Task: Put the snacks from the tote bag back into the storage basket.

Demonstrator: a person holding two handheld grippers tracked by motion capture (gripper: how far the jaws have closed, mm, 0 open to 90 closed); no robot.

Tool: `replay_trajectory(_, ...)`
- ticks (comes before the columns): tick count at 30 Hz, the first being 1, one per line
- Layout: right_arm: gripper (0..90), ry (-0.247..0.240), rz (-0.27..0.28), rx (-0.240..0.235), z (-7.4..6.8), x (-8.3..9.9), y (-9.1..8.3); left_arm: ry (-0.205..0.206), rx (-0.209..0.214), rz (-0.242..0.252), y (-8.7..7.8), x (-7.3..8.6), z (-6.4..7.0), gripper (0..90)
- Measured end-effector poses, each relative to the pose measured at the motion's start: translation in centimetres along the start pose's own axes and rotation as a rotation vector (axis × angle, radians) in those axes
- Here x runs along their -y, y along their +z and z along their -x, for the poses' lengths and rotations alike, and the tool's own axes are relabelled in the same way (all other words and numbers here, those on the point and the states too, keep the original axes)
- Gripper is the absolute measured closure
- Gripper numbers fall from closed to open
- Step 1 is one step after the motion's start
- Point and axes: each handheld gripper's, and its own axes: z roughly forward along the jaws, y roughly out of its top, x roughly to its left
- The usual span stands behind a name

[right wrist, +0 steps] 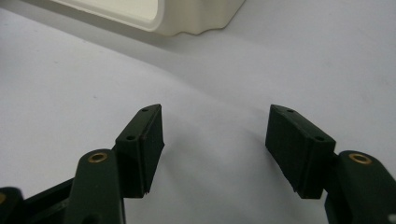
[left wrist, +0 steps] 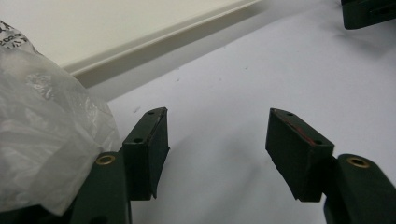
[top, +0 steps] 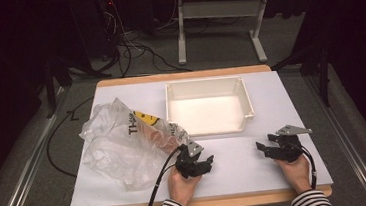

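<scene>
Clear plastic bag (top: 119, 143), left of centre in high view: dark letters "TH", rest lost in folds, beside yellow smiley-face print (top: 146, 118). Left gripper view, upper left corner: small dark print on bag, unreadable

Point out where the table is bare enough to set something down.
Bare table lies between the left gripper and right gripper, in front of the bin. A strip right of the bin is free too. The bin's floor is also bare. The left side is crowded: the bag sprawls there, against the left gripper.
</scene>
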Motion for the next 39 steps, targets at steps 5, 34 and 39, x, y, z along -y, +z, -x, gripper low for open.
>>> replay_trajectory(5,37.1,-0.007,-0.012,0.004,-0.1,0.0,0.1,0.039,-0.017,0.002,-0.4,0.0,-0.1,40.1)
replay_trajectory(34,35.0,-0.008,-0.009,-0.006,-0.1,0.0,0.1,0.065,-0.057,0.074,-6.4,-2.2,0.3,33.0)
replay_trajectory(39,34.9,-0.007,-0.010,-0.004,-0.1,0.0,0.1,0.032,-0.061,0.091,-7.4,-2.0,-0.3,30.0)
